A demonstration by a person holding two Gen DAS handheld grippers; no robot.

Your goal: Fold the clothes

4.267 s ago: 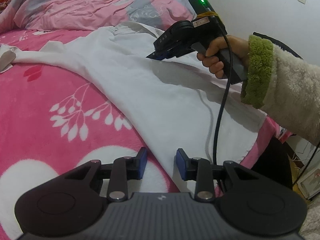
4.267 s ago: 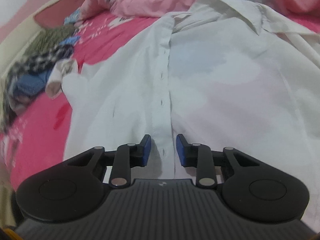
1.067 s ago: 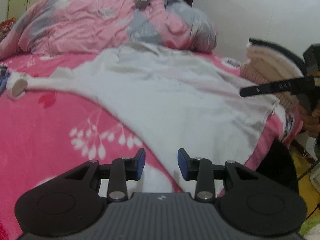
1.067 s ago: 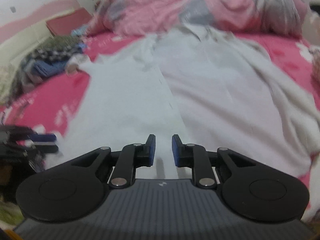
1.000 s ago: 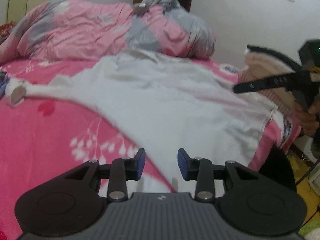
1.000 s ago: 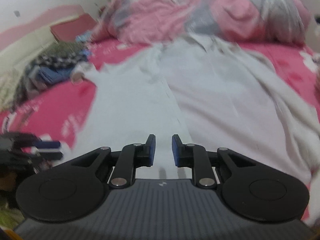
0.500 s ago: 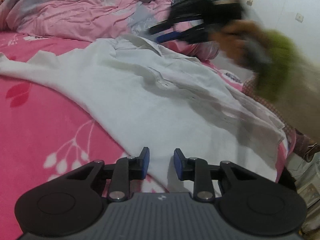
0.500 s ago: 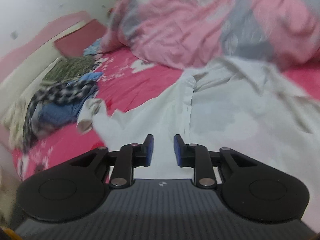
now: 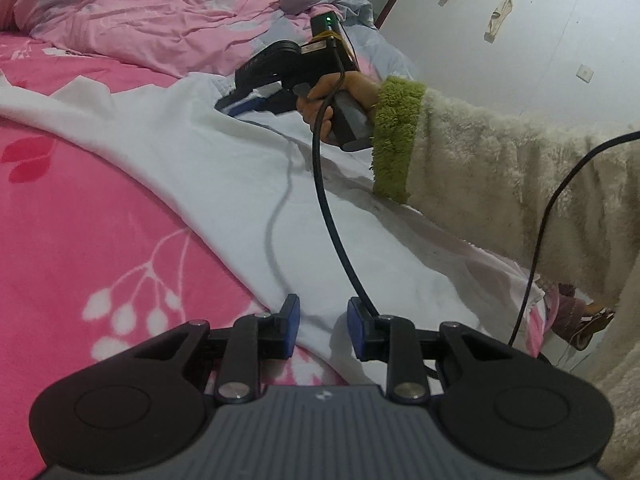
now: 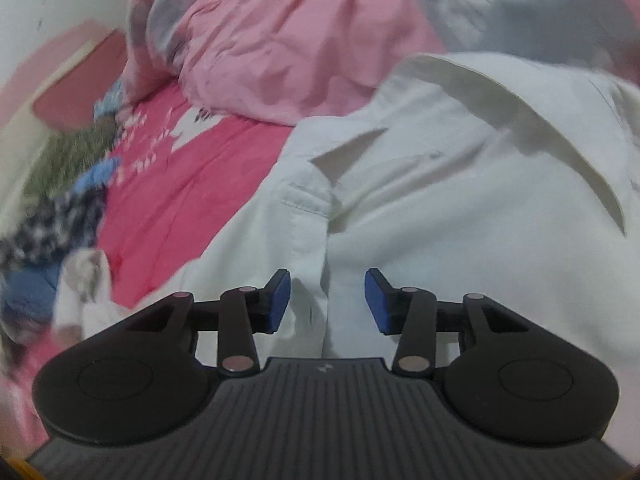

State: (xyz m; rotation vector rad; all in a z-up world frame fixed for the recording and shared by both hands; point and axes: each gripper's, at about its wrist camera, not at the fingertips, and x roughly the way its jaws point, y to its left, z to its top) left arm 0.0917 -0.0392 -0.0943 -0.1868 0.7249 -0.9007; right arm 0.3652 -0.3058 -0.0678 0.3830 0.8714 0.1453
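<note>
Since the frame half a second earlier, the right gripper (image 10: 326, 294) has advanced to the collar (image 10: 508, 92) end of the white shirt (image 9: 224, 184), and its fingers (image 10: 278, 294) have spread wider; they stand apart over the button placket (image 10: 310, 236), holding nothing. Left gripper (image 9: 319, 330) fingers are also apart, empty, at the shirt's lower hem on the pink bed (image 9: 80, 216). From the left wrist view, the hand (image 9: 340, 94) in a fleece sleeve (image 9: 500, 168) holds the right gripper low over the shirt's upper part. A crumpled pink quilt (image 9: 132, 16) lies beyond. The shirt lies flat, front up, across the bed.
</note>
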